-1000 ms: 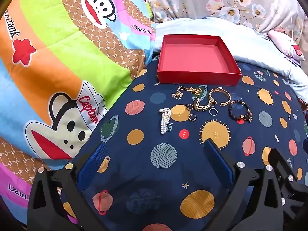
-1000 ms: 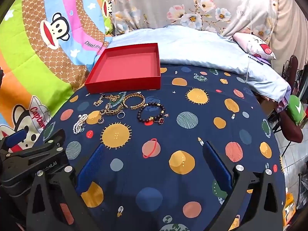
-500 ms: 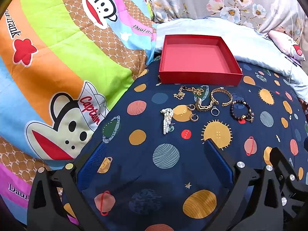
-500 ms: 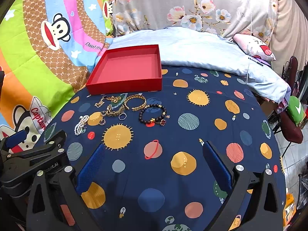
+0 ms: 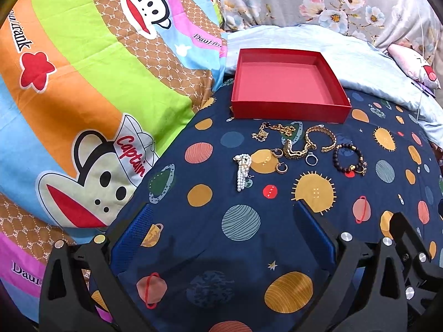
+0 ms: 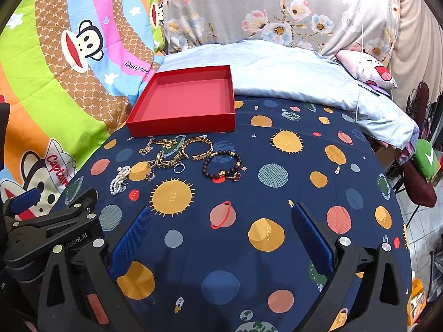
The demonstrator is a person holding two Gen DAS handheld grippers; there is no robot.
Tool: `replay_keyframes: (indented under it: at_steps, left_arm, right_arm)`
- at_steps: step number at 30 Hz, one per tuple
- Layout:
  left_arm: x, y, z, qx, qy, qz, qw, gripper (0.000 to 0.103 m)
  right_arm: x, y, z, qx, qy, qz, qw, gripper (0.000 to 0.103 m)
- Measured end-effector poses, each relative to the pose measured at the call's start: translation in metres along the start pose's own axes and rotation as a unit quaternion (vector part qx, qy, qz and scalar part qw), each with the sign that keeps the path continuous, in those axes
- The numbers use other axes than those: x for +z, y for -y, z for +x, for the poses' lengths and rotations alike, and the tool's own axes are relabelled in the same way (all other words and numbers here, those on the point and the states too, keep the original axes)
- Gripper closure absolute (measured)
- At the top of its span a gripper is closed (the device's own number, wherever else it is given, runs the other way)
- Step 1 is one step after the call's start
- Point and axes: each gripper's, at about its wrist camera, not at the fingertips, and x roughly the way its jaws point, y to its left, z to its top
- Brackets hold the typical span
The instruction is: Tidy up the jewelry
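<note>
Both of my grippers hang over the navy planet-print sheet (image 5: 243,249) with nothing between their fingers: the left gripper (image 5: 224,218) has its jaws spread wide, and the right gripper (image 6: 221,221) is spread just as wide. From the right wrist view I see the left tool low at the left edge.

Ahead of me the jewelry lies loose on the sheet, just in front of the red box (image 5: 288,88), which is empty. Nearest the box sit a gold chain (image 5: 272,131) and a gold cuff bracelet (image 5: 321,138); a chunky gold link piece (image 5: 296,150) lies just below them. A black bead bracelet (image 6: 221,163) rests at the right end of the group, and a pearl cluster (image 5: 242,170) at the left end. Two small hoop earrings (image 5: 281,167) and a silver ring (image 5: 311,159) lie between those.

A cartoon monkey blanket (image 5: 83,83) rises to my left, and a pale blue cover (image 6: 277,66) lies behind the box.
</note>
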Motion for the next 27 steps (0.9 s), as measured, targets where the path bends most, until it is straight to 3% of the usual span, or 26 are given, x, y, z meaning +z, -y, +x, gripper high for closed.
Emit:
replay_keyframes:
  at_steps: [27]
  left_arm:
    - [-0.0023, 0.0028, -0.0015, -0.001, 0.0, 0.001, 1.0, 0.005]
  right_arm:
    - [0.0005, 0.0028, -0.0015, 0.001, 0.002, 0.002, 1.0, 0.005]
